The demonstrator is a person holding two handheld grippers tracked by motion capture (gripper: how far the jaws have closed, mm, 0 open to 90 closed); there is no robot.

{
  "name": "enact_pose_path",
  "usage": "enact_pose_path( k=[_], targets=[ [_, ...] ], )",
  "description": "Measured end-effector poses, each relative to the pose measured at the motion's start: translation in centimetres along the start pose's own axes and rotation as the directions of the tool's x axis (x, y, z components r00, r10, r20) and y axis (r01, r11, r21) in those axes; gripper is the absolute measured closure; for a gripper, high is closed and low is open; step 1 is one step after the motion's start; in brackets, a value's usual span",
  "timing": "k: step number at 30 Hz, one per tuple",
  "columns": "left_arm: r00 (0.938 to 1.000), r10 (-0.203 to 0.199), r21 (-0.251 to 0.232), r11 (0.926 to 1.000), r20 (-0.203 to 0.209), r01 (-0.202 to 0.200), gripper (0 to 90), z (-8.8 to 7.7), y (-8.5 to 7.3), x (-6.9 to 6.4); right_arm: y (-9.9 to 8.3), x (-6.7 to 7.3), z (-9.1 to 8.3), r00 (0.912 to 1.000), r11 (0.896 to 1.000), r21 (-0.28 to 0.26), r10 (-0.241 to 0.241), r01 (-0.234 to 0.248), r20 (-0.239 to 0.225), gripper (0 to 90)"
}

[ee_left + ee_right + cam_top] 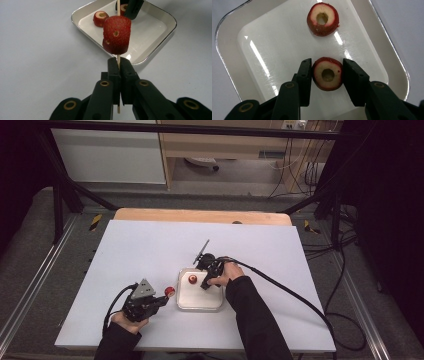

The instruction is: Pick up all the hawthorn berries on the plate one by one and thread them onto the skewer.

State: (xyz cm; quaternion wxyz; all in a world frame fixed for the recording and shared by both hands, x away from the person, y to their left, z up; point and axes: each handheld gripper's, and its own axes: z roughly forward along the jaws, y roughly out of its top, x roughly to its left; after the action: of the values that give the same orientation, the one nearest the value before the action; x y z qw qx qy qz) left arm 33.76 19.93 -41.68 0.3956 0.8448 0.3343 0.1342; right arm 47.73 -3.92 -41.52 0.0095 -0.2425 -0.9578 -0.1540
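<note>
The right gripper's fingers stand on either side of a strawberry slice lying flat in the white tray, cut face and centre hole turned up. The left finger touches the slice's rim; the right one is at the rim too, though whether it presses cannot be told. The slice sits in the half of the tray nearer the gripper, and a second slice lies apart from it toward the tray's far side. In the high view this gripper reaches down into the tray from its right edge.

The left gripper's fingers are pressed together on a thin wooden skewer that rises upright between them. Strawberry pieces are threaded on the skewer just above the fingertips, one stacked on another. In the high view this gripper rests just left of the tray, the skewered fruit close beside the tray's left rim, over the pale surface.
</note>
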Motion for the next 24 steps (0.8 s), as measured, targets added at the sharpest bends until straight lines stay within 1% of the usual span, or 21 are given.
enact_pose_path(
  k=[2,4,6,7,8,9,10,12,14,15,16,17,18,19,20,21,22,24],
  targets=[
    [1.0,-0.005,-0.005,1.0,0.001,0.005,87.8,-0.1,0.0,0.0,-0.1,0.0,-0.4,0.9998,1.0,-0.01,0.02,-0.02,0.0,61.0],
    [1.0,-0.009,-0.01,0.9999,0.003,0.009,87.8,-0.1,0.0,0.0,-0.1,0.1,-1.1,0.9987,0.998,-0.043,0.049,-0.05,-0.009,61.1],
    [1.0,-0.01,-0.015,0.9998,0.001,0.01,87.8,-0.2,0.0,-0.1,-0.2,0.2,-2.0,0.9953,0.991,-0.092,0.095,-0.096,-0.02,61.1],
    [0.9999,-0.01,-0.018,0.9998,-0.002,0.01,87.8,-0.3,0.0,-0.1,-0.2,0.2,-2.6,0.9928,0.986,-0.119,0.118,-0.12,-0.021,61.1],
    [0.9999,-0.01,-0.022,0.9997,-0.002,0.01,87.8,-0.3,0.0,-0.1,-0.3,0.3,-3.1,0.9897,0.979,-0.148,0.141,-0.143,-0.023,61.1],
    [0.9999,-0.013,-0.026,0.9996,0.0,0.013,87.8,-0.4,0.1,-0.1,-0.5,0.4,-3.7,0.9855,0.968,-0.185,0.168,-0.169,-0.024,61.1],
    [0.9998,-0.018,-0.029,0.9994,0.001,0.018,87.8,-0.4,0.1,-0.2,-0.6,0.5,-4.2,0.9805,0.955,-0.222,0.194,-0.196,-0.03,61.1],
    [0.9997,-0.025,-0.034,0.9991,0.002,0.025,87.8,-0.4,0.1,-0.2,-1.1,0.7,-5.1,0.9724,0.929,-0.288,0.229,-0.232,-0.043,61.1],
    [0.9994,-0.036,-0.04,0.9985,0.002,0.036,87.8,-0.4,0.1,-0.3,-1.7,0.9,-5.8,0.9627,0.889,-0.372,0.265,-0.266,-0.057,61.1],
    [0.9992,-0.039,-0.043,0.9983,0.005,0.039,87.8,-0.4,0.1,-0.4,-2.0,1.0,-6.1,0.9557,0.866,-0.409,0.286,-0.289,-0.068,61.1],
    [0.999,-0.044,-0.048,0.9979,0.007,0.044,87.8,-0.4,0.1,-0.4,-2.4,1.1,-6.2,0.9505,0.84,-0.451,0.302,-0.302,-0.075,61.1],
    [0.9987,-0.05,-0.05,0.9974,0.006,0.05,87.8,-0.4,0.1,-0.5,-2.7,1.1,-6.4,0.9408,0.809,-0.488,0.326,-0.328,-0.092,61.1],
    [0.9984,-0.057,-0.052,0.997,0.005,0.057,87.8,-0.4,0.2,-0.6,-3.1,1.2,-6.4,0.9328,0.779,-0.521,0.342,-0.349,-0.114,61.1],
    [0.9981,-0.062,-0.052,0.9967,0.004,0.062,87.8,-0.4,0.2,-0.6,-3.6,1.2,-6.4,0.9232,0.73,-0.575,0.357,-0.371,-0.142,61.1],
    [0.9975,-0.071,-0.054,0.996,0.007,0.071,87.8,-0.4,0.2,-0.7,-3.9,1.3,-6.3,0.9166,0.701,-0.599,0.365,-0.386,-0.164,61.1],
    [0.9967,-0.081,-0.057,0.995,0.01,0.081,87.8,-0.4,0.2,-0.7,-4.2,1.4,-6.2,0.9071,0.665,-0.628,0.378,-0.405,-0.185,61.1],
    [0.9958,-0.09,-0.061,0.994,0.012,0.091,87.8,-0.4,0.2,-0.8,-4.5,1.6,-6.1,0.9013,0.627,-0.66,0.383,-0.414,-0.202,61.1],
    [0.9949,-0.101,-0.066,0.9926,0.007,0.101,87.8,-0.2,0.3,-1.0,-4.9,1.9,-5.8,0.8881,0.563,-0.703,0.396,-0.435,-0.233,61.1]
  ],
)
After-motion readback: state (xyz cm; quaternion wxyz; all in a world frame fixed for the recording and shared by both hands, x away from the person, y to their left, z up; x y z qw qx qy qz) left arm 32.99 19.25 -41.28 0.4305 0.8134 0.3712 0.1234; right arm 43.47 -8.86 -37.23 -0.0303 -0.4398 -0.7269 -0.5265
